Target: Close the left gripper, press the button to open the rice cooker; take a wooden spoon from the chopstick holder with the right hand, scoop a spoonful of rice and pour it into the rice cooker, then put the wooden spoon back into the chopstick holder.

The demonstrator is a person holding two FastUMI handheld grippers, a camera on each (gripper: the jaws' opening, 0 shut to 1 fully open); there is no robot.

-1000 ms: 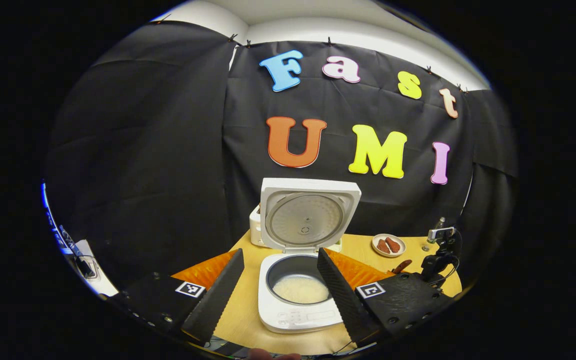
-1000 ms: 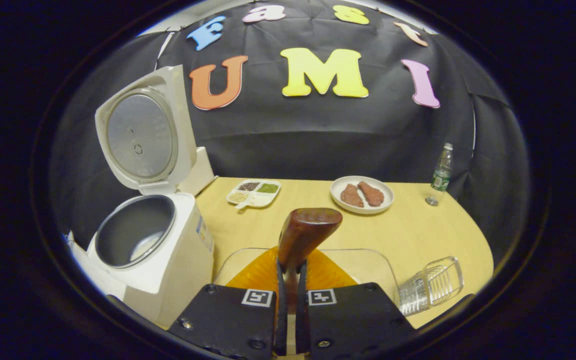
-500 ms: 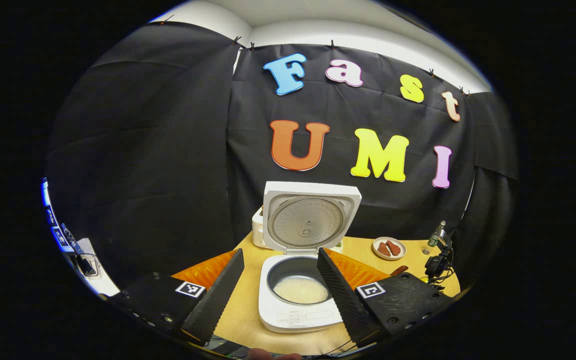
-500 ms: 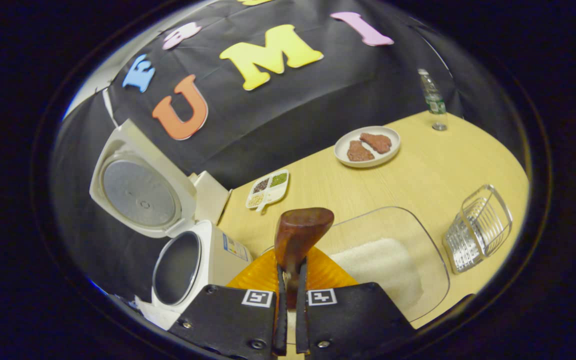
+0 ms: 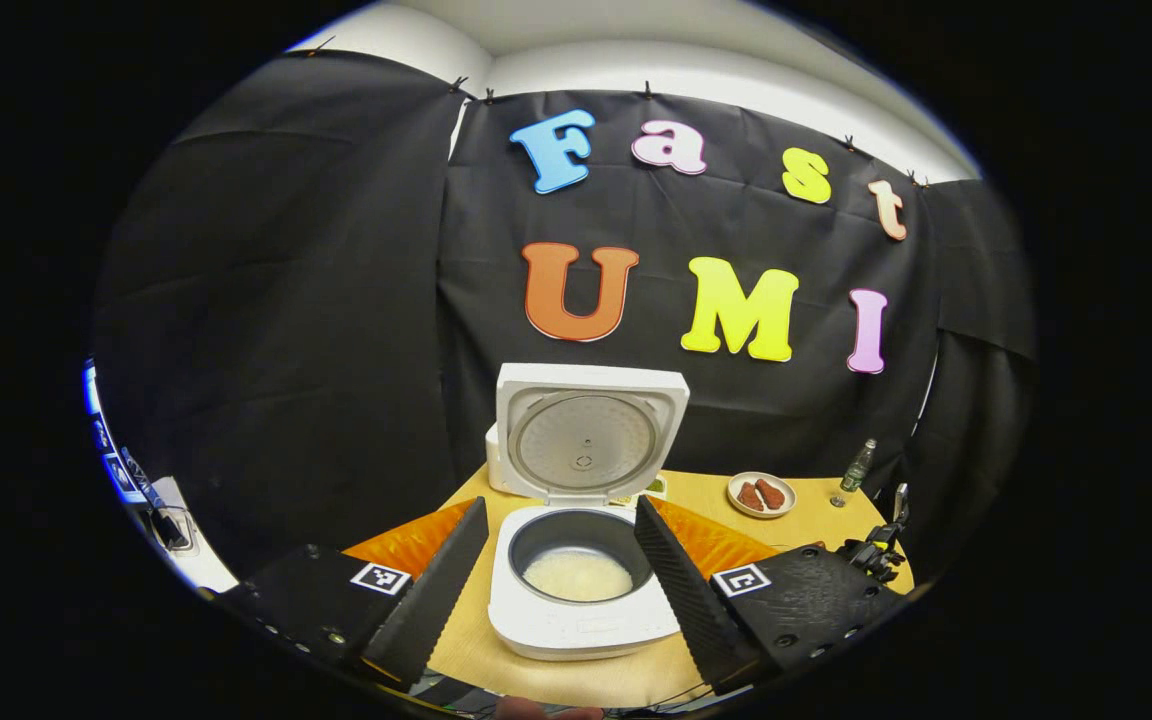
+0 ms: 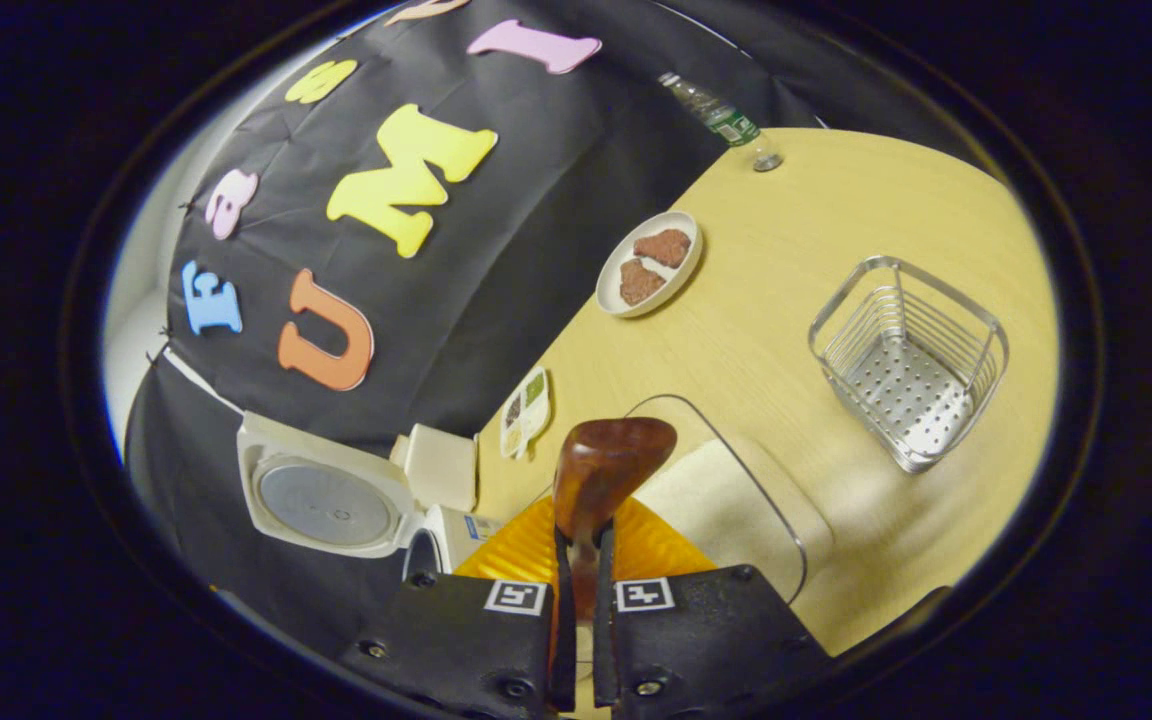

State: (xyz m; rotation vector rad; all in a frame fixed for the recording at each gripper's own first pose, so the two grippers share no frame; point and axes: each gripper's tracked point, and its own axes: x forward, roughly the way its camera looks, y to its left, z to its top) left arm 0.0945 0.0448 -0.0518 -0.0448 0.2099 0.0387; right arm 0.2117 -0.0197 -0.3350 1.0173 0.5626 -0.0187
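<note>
Left gripper [image 5: 561, 570] hovered before rice cooker [image 5: 581, 585], fingers spread wide — nothing between them. Cooker lid [image 5: 588, 432] stood up, white rice in pot. Right gripper [image 6: 576, 610] fingers clamped on wooden spoon [image 6: 604, 470] handle — bowl end poked forward over clear rice tray [image 6: 736, 490]. Metal chopstick holder [image 6: 908, 362] stood on surface [image 6: 836, 220], right of tray, apart from spoon.

The right gripper [image 6: 576, 640], clamped on the spoon [image 6: 601, 470], has been rolled further; the holder [image 6: 906, 360] is now seen upright.
</note>
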